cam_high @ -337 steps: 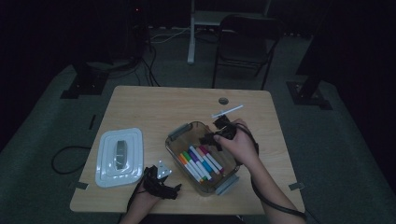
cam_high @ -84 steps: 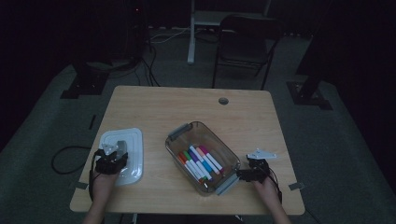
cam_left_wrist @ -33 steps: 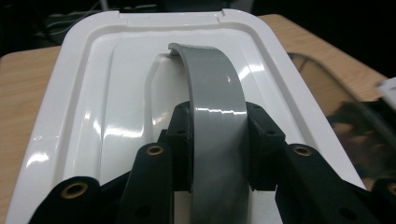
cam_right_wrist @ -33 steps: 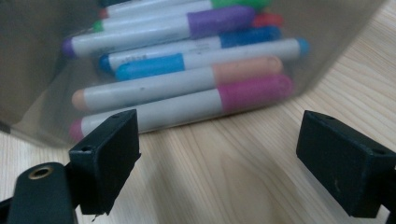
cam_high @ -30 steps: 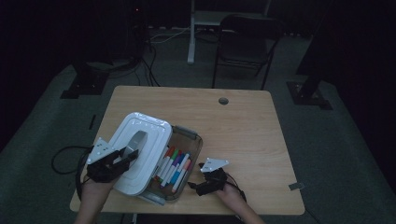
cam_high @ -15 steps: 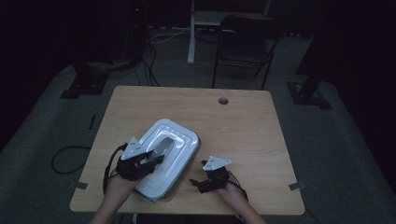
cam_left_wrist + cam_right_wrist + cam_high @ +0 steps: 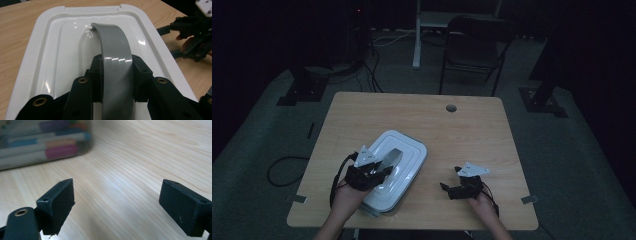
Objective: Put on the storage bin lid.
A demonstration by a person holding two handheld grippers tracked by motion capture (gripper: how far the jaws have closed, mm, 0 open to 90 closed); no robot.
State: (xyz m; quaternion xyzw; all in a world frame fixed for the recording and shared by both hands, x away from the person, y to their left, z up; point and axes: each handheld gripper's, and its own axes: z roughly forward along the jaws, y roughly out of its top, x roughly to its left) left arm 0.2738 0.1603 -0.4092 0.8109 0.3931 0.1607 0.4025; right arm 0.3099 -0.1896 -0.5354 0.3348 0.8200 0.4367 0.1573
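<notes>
High view is showing the wooden table (image 7: 472, 125) with a white lid (image 7: 404, 155) lying over a clear container near the front edge, left of the middle. Left gripper (image 7: 377, 174) is sitting on top of that lid, its jaws pinching the grey handle (image 7: 391, 158) that arches over the lid's centre. Left gripper view is showing the same grip close up: the two black jaws are pressing on either side of the grey handle (image 7: 115, 57), which is curving away toward the far end of the white lid (image 7: 62, 47), and the lid is lying flat and square across the frame. Right gripper (image 7: 449, 189) is resting low over bare wood to the right of the container, apart from it, with its jaws spread wide and nothing between them. Right gripper view is looking between those spread jaws across the table grain toward the clear container wall (image 7: 45, 161), where coloured markers (image 7: 60, 150) are lying side by side behind the plastic, blurred. A person's hands are coming in from the bottom edge, one behind each gripper
</notes>
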